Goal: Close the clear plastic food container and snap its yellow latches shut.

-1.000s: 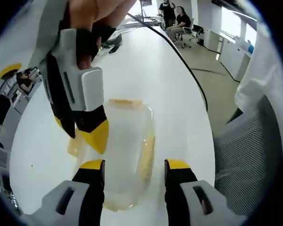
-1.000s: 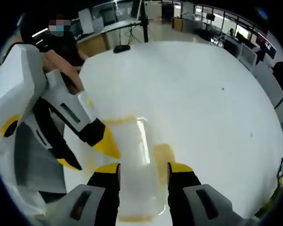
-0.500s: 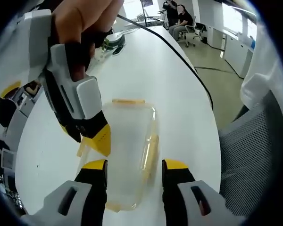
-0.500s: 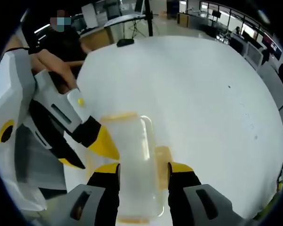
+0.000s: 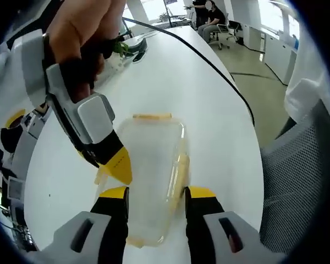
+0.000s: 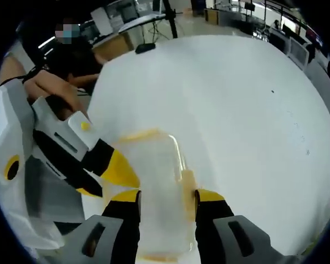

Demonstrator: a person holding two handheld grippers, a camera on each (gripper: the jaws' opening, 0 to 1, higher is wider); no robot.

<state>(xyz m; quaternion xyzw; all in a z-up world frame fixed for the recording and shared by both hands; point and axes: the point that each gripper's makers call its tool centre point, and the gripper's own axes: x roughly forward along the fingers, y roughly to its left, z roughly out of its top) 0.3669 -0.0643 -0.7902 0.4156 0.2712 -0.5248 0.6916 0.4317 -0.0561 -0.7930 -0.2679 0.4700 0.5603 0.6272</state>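
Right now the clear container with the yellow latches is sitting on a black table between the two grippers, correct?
Not quite: the table is white, not black, as the left gripper view shows. The rest holds: the clear container with yellow latches sits on it between the left gripper and the right gripper.

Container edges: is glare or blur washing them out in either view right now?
Left gripper view: the clear container nearly blends into the bright white table, but its yellow latches read sharply; fisheye bends the table edge. Right gripper view: softer, the lid is hazy against the table, and its side latch looks smeared.
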